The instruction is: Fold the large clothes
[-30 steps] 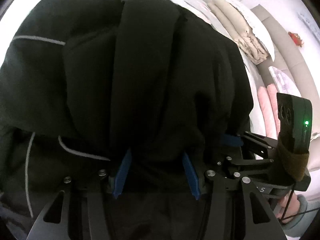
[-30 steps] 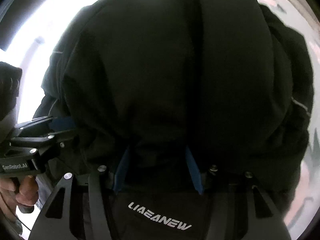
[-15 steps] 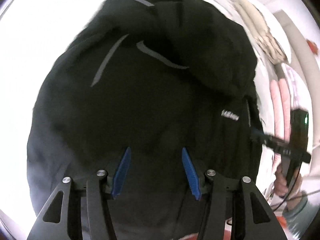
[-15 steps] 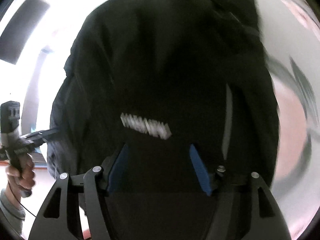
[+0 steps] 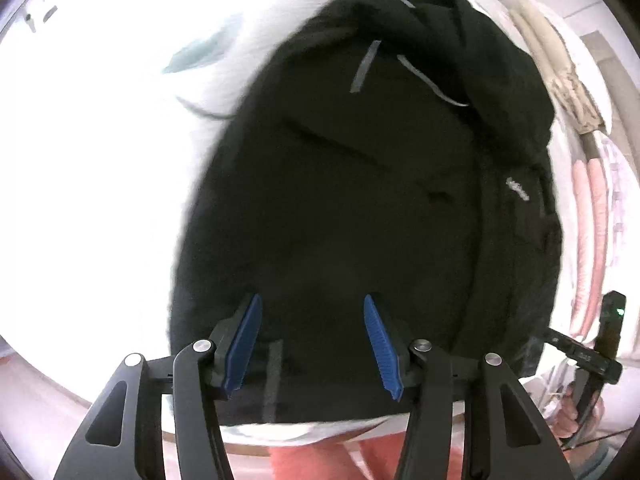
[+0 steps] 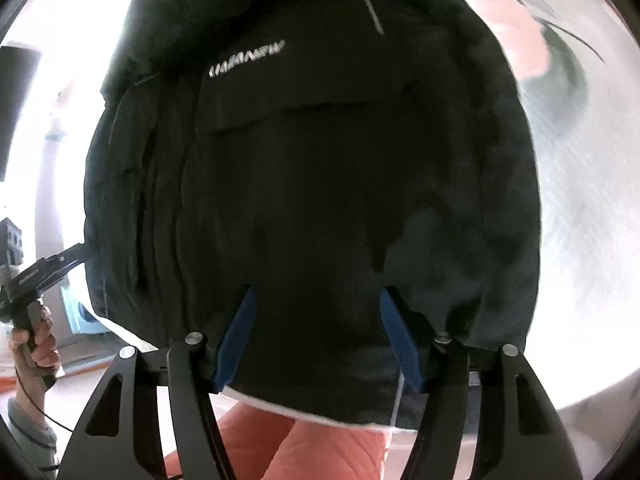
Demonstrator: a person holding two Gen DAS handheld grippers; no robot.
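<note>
- While the black jacket [image 5: 360, 208] lies spread over a white surface [image 5: 100, 200], its near hem sits just at the tips of both claws; one garment only, with a white logo [image 6: 247, 63] on the chest and thin grey piping [image 5: 365, 66] toward its far end.
- Left gripper [image 5: 312, 344]: blue pads [image 5: 244, 340] stand spread, with the jacket's hem lying between and beneath them. No fabric is pinched that I can see.
- Right gripper [image 6: 316, 336]: pads likewise spread at the jacket's near edge; a fold of hem bulges beside the right-hand pad, but the jaws are not pressed on it.
- Each wrist view shows the other claw at the jacket's side edge, held by a hand [image 6: 36, 340]. Two grippers counted, two hands inferred.
- Judged step: jacket laid out flat, grip released or not yet taken; folding proper appears early, since the body shows no clean fold line.
- Next move likely calls for pinching the hem or a side edge with both claws and carrying it over toward the collar, keeping the layers aligned. Padded fabric looks bulky and may spring back.
- Beyond the jacket's right side: stacked beige bedding [image 5: 560, 60] and pink rolls [image 5: 588, 240], count unclear through blur.
- Below the jacket's near hem: orange-red quilted fabric [image 6: 312, 448].
</note>
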